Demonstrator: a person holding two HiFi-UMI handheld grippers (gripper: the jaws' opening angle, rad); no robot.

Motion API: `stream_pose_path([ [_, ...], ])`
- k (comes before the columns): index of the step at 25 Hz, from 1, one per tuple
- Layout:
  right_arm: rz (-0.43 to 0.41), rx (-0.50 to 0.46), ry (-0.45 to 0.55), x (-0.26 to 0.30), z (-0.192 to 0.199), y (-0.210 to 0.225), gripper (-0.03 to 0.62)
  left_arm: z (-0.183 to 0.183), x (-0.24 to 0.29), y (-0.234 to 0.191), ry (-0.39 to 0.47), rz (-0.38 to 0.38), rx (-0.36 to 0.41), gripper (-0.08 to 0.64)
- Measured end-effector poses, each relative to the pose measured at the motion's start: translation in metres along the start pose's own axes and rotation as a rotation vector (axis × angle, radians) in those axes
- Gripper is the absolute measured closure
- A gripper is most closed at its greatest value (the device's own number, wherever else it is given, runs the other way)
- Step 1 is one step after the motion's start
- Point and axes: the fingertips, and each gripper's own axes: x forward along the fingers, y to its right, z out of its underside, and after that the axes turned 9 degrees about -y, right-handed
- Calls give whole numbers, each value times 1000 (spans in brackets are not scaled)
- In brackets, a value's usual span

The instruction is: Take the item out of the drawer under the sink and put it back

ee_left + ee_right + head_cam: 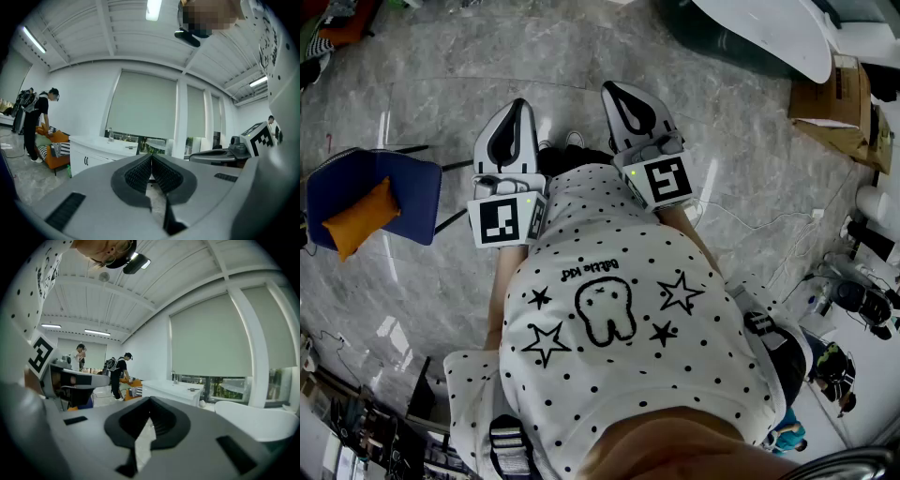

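Standing on the grey marbled floor (581,56), which fills most of the head view, the person seems to be at a waiting or approach stage, with the task barely started.

The white sink cabinet (96,154) sits at the middle left of the left gripper view, with a faucet on its top, and shows again at the centre of the right gripper view. It is well apart from both grippers, across open floor. Its fronts look closed, so the item is probably inside the drawer under the sink; no view shows it.

A blue chair (412,192) sits at the left edge of the head view with an orange cushion (361,217) on it (it has no part in the task).

The left gripper (151,161) is held about level at waist height, near the body, and points toward the cabinet. Its ribbed pads meet at the tips, with nothing between them.

The right gripper (150,406) sits just beside it, tipped slightly down. Its jaws are also pressed together and empty.

Carrying both close to the body with the jaws together makes sense here, since there is nothing to hold until the drawer is reached. The next move probably calls for walking nearer and parting one pair of jaws for the drawer's handle.
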Motion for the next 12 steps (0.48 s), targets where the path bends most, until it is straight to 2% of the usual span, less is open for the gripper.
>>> stream_pose_path([
  [12,-31,-9,1,5,3,0,580,2,3,3,11,-14,-5,555],
])
